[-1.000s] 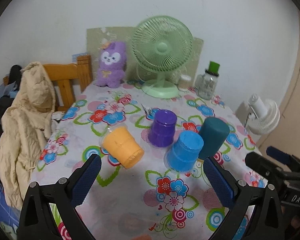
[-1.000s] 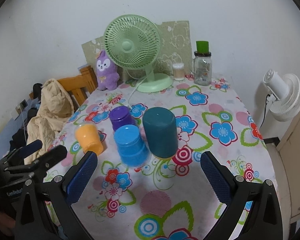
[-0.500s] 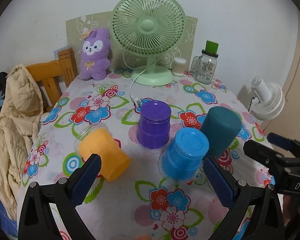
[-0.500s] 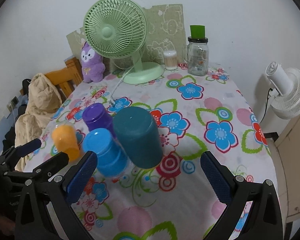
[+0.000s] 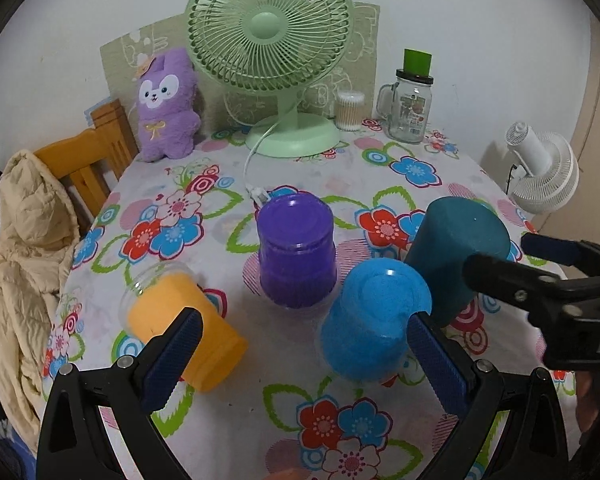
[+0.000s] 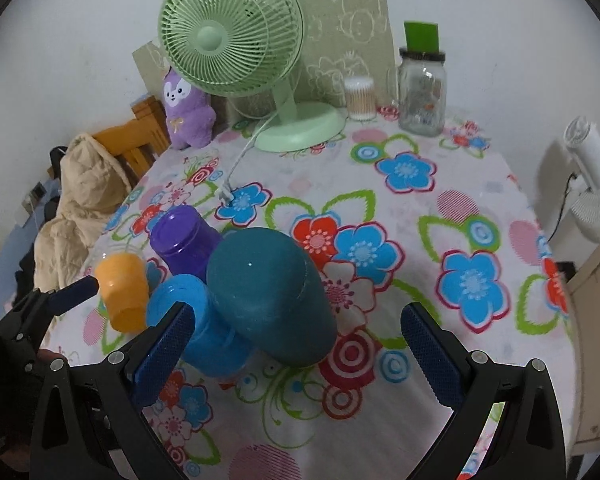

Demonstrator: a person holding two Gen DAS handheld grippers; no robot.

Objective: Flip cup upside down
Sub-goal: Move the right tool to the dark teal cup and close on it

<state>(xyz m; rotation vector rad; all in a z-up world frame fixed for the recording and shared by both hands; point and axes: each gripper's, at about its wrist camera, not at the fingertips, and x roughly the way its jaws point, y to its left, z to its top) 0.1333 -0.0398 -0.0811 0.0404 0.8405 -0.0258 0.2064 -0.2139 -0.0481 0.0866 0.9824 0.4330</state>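
Observation:
Several plastic cups stand base-up on the flowered tablecloth (image 5: 204, 216): an orange cup (image 5: 184, 336), a purple cup (image 5: 296, 252), a light blue cup (image 5: 372, 316) and a dark teal cup (image 5: 456, 256). My left gripper (image 5: 300, 360) is open, close to the orange and blue cups, holding nothing. My right gripper (image 6: 296, 348) is open around the near side of the teal cup (image 6: 272, 296), not touching it; the right gripper also shows in the left wrist view (image 5: 540, 268). The orange (image 6: 124, 292), purple (image 6: 184, 240) and blue (image 6: 204, 328) cups sit left of the teal one.
A green desk fan (image 5: 272, 48), its white cord (image 5: 252, 168), a purple plush toy (image 5: 164, 104), a cotton-swab jar (image 5: 350, 110) and a glass mug jar (image 5: 410, 108) stand at the table's back. A wooden chair with a beige jacket (image 5: 24, 260) is left; a white fan (image 5: 540, 172) right.
Both grippers moved forward and lower toward the cups, which now look larger and nearer. The cups have not moved. Both grippers stayed open.

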